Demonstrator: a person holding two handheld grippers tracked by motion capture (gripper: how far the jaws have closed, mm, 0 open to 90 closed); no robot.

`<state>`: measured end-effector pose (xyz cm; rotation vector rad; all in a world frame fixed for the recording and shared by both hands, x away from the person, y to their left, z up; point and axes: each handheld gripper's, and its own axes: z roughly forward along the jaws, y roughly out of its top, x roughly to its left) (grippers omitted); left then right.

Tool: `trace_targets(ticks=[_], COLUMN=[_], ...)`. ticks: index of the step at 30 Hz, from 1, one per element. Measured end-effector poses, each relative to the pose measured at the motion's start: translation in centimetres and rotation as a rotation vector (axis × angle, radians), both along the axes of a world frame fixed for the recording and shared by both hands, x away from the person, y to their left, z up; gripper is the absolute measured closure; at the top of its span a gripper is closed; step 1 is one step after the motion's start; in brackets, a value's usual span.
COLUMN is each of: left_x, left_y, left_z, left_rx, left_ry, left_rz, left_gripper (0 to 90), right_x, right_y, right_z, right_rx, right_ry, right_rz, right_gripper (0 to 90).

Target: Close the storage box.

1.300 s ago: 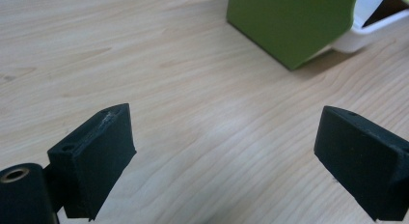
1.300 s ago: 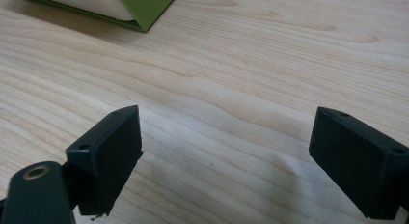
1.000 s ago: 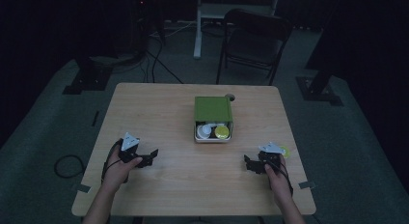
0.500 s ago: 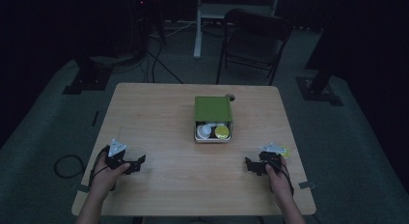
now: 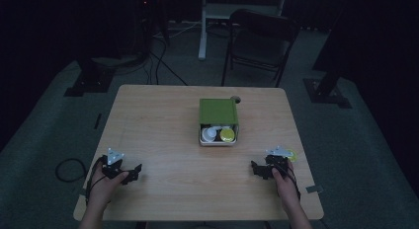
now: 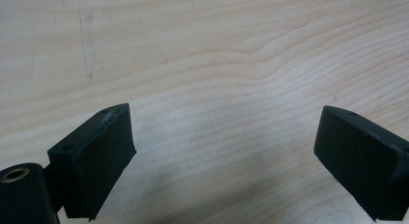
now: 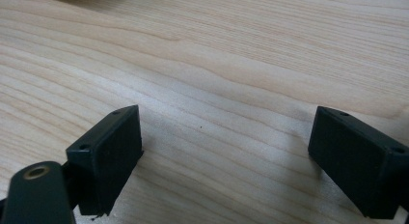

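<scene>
High view puts both grippers at the near edge of the table [image 5: 163, 115], well apart from each other. The left gripper [image 5: 129, 173] rests at the near left with its jaws spread; the left gripper view shows them wide apart over bare wood [image 6: 222, 79], nothing between them. The right gripper [image 5: 257, 170] sits at the near right, and the right gripper view shows its jaws spread just as wide over bare wood too, with a sliver of green at the top left edge of that view.

Farther on, about mid-table and a little right of centre, stands the box [image 5: 218, 121], nearer the right gripper than the left. A green lid [image 5: 218, 110] covers its far part; the near part is uncovered, and inside lie a white piece [image 5: 209, 133] and a yellow round piece [image 5: 227, 135], side by side and seemingly touching. What they are is too small to tell.

My guess is the box is light, stiff plastic or tin with smooth walls, so it may slide on the wood if pushed from one side only. The safest hold looks like the pale near rim [image 5: 217, 143] or across the two side walls, with the other gripper steadying it. The lid seems thin and rigid; pinching its near edge should do. The pieces inside look small, hard and slick, so a centred pinch on each is best.

Beyond the table stands a chair [image 5: 259, 39].
</scene>
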<state>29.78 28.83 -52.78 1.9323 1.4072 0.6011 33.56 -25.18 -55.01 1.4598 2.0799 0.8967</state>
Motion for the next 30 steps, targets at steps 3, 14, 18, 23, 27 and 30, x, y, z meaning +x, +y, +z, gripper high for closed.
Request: trace_targets(ticks=[3,14,18,23,27,30], left_x=[-0.2,-0.9,-1.2,-1.5,-2.0,-2.2], left_y=[0.5,1.6,2.1,2.4,3.0,3.3], left_z=[0.0,-0.5,-0.8,-1.0,-1.2,-1.2], left_rx=[0.001,0.014,0.026,0.023,0.031,0.026], left_ry=[0.01,0.038,0.053,0.057,0.056,0.055], left_rz=[0.04,0.107,0.131,0.161,0.204,0.223], left_gripper=[16.7,16.5,16.5,16.5,16.5,16.5], right_x=[0.0,0.0,0.0,0.0,0.0,0.0], right_y=[0.0,0.0,0.0,0.0,0.0,0.0], right_z=[0.0,0.0,0.0,0.0,0.0,0.0], right_rx=[0.003,0.0,0.0,0.004,0.002,0.003], right_ry=[0.0,0.0,0.0,0.0,0.0,0.0], right_rz=[0.0,0.0,0.0,0.0,-0.002,-0.002], right_gripper=[11.2,11.2,11.2,11.2,11.2,11.3])
